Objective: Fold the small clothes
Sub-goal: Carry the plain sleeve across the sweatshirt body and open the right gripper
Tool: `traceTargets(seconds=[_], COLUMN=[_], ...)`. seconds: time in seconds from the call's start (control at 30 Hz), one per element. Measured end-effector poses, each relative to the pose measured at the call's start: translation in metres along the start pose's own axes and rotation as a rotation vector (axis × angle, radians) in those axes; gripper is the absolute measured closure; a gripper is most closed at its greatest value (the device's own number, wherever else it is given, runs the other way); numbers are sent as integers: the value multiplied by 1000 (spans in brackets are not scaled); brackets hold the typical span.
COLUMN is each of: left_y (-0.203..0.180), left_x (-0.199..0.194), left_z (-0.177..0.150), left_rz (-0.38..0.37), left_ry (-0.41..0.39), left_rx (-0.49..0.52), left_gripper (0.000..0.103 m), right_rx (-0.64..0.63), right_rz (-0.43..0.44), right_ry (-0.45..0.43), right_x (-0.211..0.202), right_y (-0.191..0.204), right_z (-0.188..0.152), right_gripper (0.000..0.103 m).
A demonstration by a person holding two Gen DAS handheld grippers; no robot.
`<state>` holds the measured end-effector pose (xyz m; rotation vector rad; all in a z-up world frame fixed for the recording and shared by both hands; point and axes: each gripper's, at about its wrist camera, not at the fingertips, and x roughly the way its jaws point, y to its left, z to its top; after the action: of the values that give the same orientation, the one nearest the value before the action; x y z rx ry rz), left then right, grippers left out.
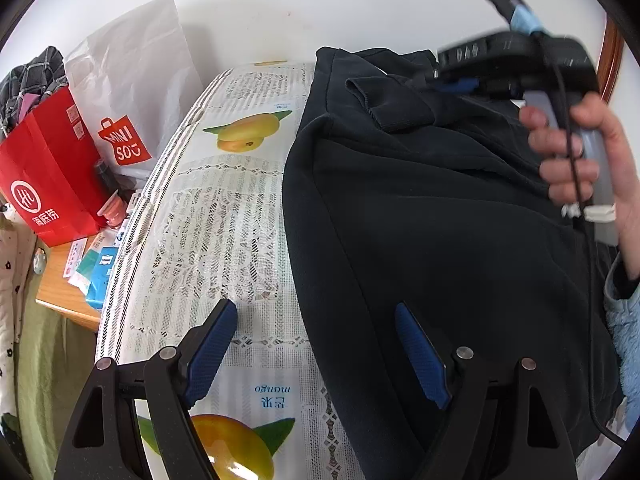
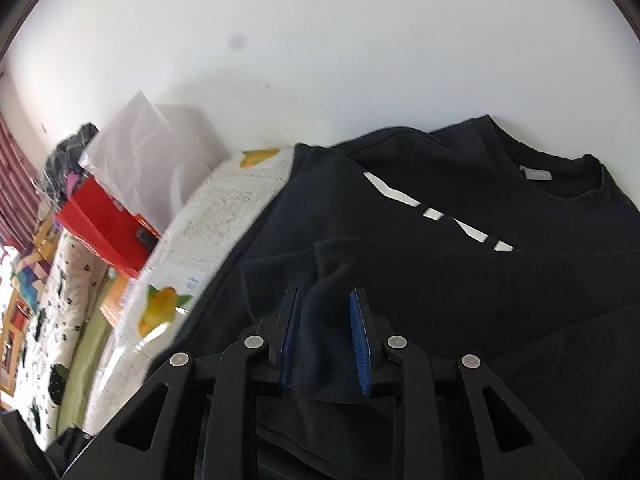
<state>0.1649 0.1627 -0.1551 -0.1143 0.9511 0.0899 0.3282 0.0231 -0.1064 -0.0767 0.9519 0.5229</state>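
Sweatshirt (image 1: 420,220) matt cloth (tablecloth (image 1: 224,216) glossy plastic).

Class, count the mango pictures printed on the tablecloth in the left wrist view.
2. One mango picture lies far up the tablecloth, beside the dark sweatshirt. The other mango picture sits at the near edge, by the left gripper. The sweatshirt may hide more.

A table is covered with a white lace-patterned tablecloth (image 1: 224,216) printed with mangoes. A black sweatshirt (image 1: 420,240) is spread flat on its right part, one sleeve folded across the body. At the left, a lower wooden surface (image 1: 60,276) is strewn with small packets.
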Motion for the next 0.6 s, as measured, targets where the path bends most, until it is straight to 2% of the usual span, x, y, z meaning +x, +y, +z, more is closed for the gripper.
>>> traceTargets(seconds=[0.13, 0.2, 0.3, 0.37, 0.43, 0.6], left_y=[1, 1, 0, -2, -2, -2], left_x=[-3, -5, -9, -12, -17, -29], left_z=[-2, -5, -11, -15, -19, -35], left_rz=[4, 3, 6, 13, 13, -8], left_ry=[3, 3, 0, -5, -14, -10], left_rx=[-11, -16, -15, -16, -31, -70], left_gripper=[23, 23, 24, 25, 25, 33], right_rx=[-65, -77, -18, 3, 12, 83], right_rz=[-79, -77, -19, -44, -89, -196], right_ry=[25, 17, -19, -52, -58, -71], right_x=[21, 14, -17, -38, -59, -113], right_y=[3, 6, -2, -10, -19, -70], right_z=[-13, -13, -13, -19, -28, -76], right_gripper=[78, 78, 76, 63, 57, 57])
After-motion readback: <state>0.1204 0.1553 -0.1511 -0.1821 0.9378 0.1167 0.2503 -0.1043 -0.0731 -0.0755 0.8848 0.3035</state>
